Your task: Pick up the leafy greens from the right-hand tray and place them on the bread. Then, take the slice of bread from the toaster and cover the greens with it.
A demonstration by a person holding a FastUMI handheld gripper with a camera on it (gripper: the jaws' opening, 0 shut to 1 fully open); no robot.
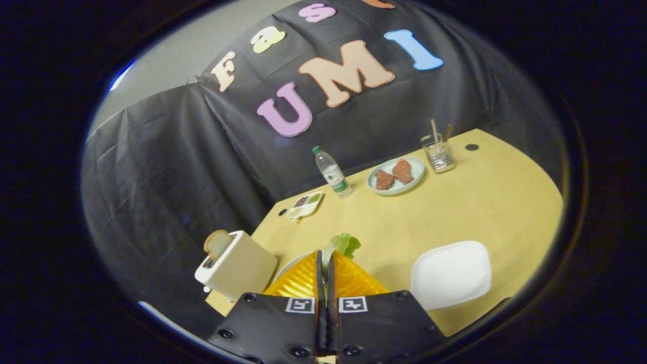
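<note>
Green lettuce (343, 244) is sticking out of the tool (325, 263), whose fingers are pinching it low in the frame, right of the toaster (237, 268).

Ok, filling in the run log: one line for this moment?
gripper: shut on leafy greens | white tray: bare | toaster: bread slice still inside
</note>
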